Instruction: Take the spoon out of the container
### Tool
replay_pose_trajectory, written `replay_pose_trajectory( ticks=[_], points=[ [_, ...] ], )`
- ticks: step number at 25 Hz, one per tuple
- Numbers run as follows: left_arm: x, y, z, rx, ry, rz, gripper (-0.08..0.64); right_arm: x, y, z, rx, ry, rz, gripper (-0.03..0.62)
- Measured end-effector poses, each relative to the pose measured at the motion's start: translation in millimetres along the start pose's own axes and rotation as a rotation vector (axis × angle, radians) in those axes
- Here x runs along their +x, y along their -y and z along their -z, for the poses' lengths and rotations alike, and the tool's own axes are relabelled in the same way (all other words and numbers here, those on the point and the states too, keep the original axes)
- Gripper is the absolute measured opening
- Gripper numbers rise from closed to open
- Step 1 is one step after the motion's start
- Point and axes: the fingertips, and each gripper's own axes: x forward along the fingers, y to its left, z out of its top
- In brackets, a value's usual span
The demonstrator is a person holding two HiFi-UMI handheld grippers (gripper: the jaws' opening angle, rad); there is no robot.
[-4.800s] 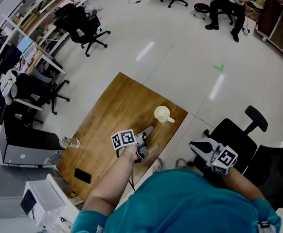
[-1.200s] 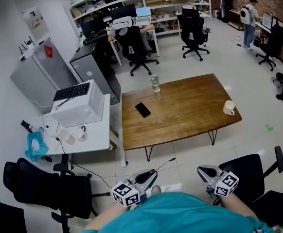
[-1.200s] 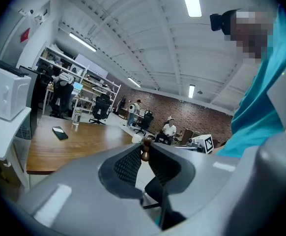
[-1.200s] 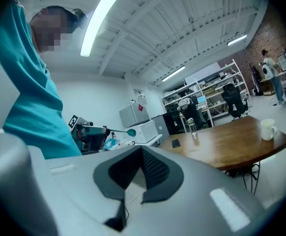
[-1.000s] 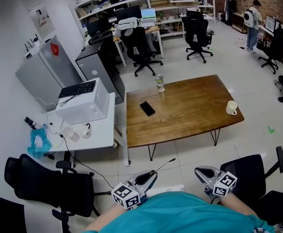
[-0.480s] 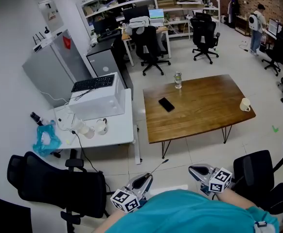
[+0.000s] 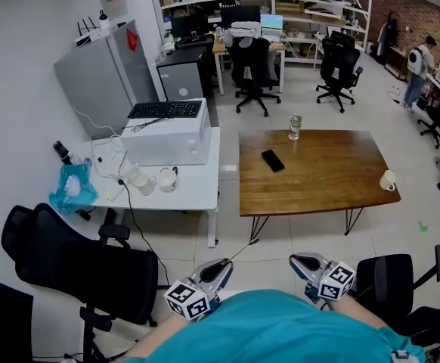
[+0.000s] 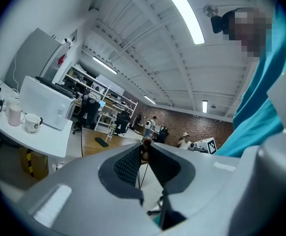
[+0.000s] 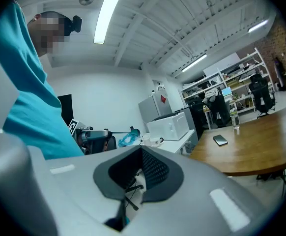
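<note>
My left gripper [image 7: 218, 267] is held low against my teal shirt, shut on a thin spoon [image 7: 243, 249] whose long end sticks out up and to the right. In the left gripper view the pads pinch the spoon's brown end [image 8: 145, 143] right at the tips of the left gripper [image 8: 144, 150]. The cream cup [image 7: 387, 180] stands far off at the right end of the wooden table [image 7: 318, 174]. My right gripper [image 7: 297, 261] hangs beside the left one, shut with nothing in it; in its own view the right gripper [image 9: 142, 152] has its pads meeting.
A phone [image 7: 273, 160] and a water bottle [image 7: 295, 127] are on the table. Left of it stands a white desk [image 7: 193, 191] with a white box, keyboard and mugs. A black chair [image 7: 76, 263] is at my left, another [image 7: 390, 278] at my right.
My left gripper was at the cup on the table; now it is pulled back to my body with the spoon. My view has swung, shifting the table rightward.
</note>
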Motion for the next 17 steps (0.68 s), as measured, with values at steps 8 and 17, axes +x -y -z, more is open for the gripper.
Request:
replay_pose_trajectory(
  ticks=[8,17],
  points=[
    [8.3,3.8,1.2,0.007,0.005,0.007,0.046,-3.8,6.5,-2.6,-0.016,-0.012,-0.009,0.0],
    [15.8,2.3,-1.3,0.005,0.012,0.006,0.046,-9.0,15.1,-4.6,-0.022,-0.022,-0.007,0.0]
  ],
)
